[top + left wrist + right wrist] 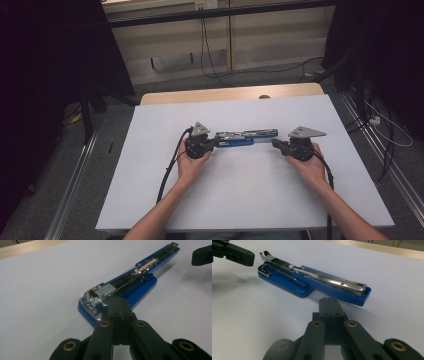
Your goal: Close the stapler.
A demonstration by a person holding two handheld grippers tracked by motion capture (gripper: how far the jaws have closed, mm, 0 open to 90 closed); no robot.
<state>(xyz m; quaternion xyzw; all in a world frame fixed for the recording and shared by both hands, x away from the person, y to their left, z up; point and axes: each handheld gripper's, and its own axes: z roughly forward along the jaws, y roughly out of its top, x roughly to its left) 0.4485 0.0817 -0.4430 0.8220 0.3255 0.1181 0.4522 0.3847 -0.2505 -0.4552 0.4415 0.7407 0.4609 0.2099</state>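
A blue stapler [245, 137] lies swung fully open on the white table, its base and its metal staple channel stretched out in one line. In the left gripper view the stapler [130, 283] shows a strip of staples in its channel. My left gripper [216, 142] is shut, its tips [118, 302] at the stapler's left end, over the blue base. My right gripper [275, 143] is shut too, its tips [329, 302] a little short of the stapler's [317, 281] right end. Neither holds anything.
The white table [240, 195] has a wooden edge [230, 93] at the back. Black cables trail from both grippers toward the table's front. Dark curtains and floor cables surround the table.
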